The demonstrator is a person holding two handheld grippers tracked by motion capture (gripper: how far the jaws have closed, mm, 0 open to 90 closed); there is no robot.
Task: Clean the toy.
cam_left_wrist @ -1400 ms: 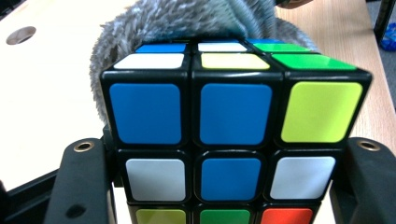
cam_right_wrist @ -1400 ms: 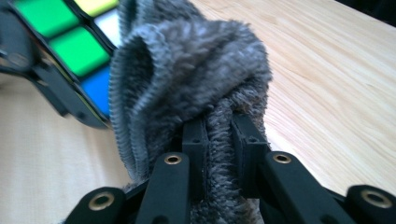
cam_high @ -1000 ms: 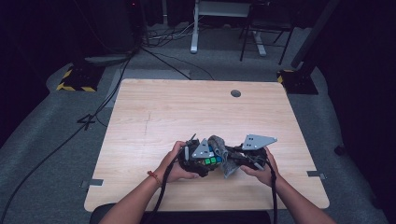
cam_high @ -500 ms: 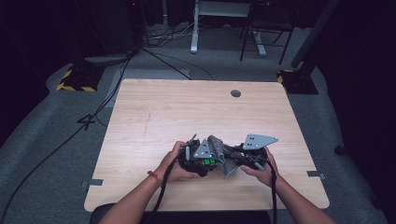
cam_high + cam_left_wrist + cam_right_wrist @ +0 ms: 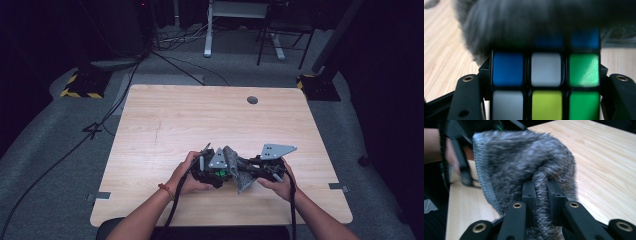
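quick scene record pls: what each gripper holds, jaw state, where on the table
left gripper: jaws shut on puzzle cube
right gripper: jaws shut on a fold of grey cloth
contact: cloth lies against the cube's far side
cube faces seen: blue, white, green, yellow squares
place: near edge of wooden table, middle
hands: left hand, right hand, one on each gripper

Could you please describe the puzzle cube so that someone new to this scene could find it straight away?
On the near part of the wooden table, look between the jaws of the left hand-held gripper. There sits the puzzle cube, black-framed with blue, white, green and yellow stickers, unlike the fuzzy grey cloth pressed against it.
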